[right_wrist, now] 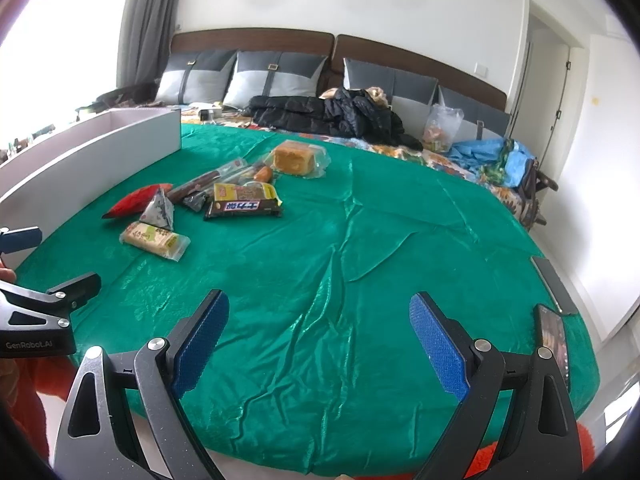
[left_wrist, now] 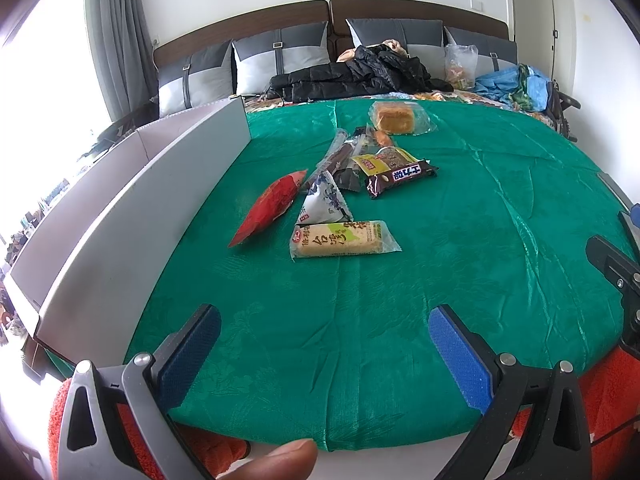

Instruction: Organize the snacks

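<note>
White walls (right_wrist: 360,0), brown headboard (right_wrist: 400,50), grey curtain (left_wrist: 116,40) beside bright window (left_wrist: 44,80), grey cushions (left_wrist: 280,54).

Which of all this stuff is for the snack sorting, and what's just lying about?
For the job: red packet, rice cracker pack, chocolate bar, wrapped cake, white box.
Lying about: black jacket, blue clothes, pillows.
</note>
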`<move>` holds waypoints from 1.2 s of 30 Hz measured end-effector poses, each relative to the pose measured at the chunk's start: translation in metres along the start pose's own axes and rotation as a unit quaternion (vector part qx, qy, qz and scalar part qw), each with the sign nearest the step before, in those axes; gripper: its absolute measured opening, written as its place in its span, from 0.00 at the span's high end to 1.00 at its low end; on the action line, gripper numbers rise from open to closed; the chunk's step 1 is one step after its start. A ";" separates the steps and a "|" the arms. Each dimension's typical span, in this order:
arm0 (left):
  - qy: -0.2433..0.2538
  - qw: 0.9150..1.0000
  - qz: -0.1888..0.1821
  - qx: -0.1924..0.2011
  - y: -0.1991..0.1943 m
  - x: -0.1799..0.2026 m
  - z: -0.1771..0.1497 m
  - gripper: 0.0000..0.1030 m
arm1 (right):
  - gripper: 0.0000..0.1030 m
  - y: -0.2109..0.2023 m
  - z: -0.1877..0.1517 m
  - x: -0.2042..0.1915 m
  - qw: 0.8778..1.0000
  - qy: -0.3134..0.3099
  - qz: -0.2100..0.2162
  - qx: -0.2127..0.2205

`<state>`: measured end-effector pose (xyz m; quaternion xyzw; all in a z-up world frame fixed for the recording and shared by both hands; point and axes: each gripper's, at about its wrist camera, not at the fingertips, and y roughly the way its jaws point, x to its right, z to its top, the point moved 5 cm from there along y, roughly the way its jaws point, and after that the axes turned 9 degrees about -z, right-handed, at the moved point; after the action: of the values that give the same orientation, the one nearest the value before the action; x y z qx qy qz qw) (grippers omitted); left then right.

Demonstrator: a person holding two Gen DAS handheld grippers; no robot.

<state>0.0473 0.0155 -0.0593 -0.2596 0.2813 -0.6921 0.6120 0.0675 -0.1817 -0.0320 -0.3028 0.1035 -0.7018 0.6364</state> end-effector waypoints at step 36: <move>-0.024 0.999 -0.009 -0.040 0.015 -0.006 -0.006 0.00 | 0.09 0.009 -0.006 -0.004 1.000 -0.001 0.013 -0.023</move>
<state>0.0545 0.0209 -0.0747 -0.3025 0.2918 -0.6793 0.6016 0.0719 -0.1807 -0.0432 -0.3167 0.1226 -0.6905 0.6387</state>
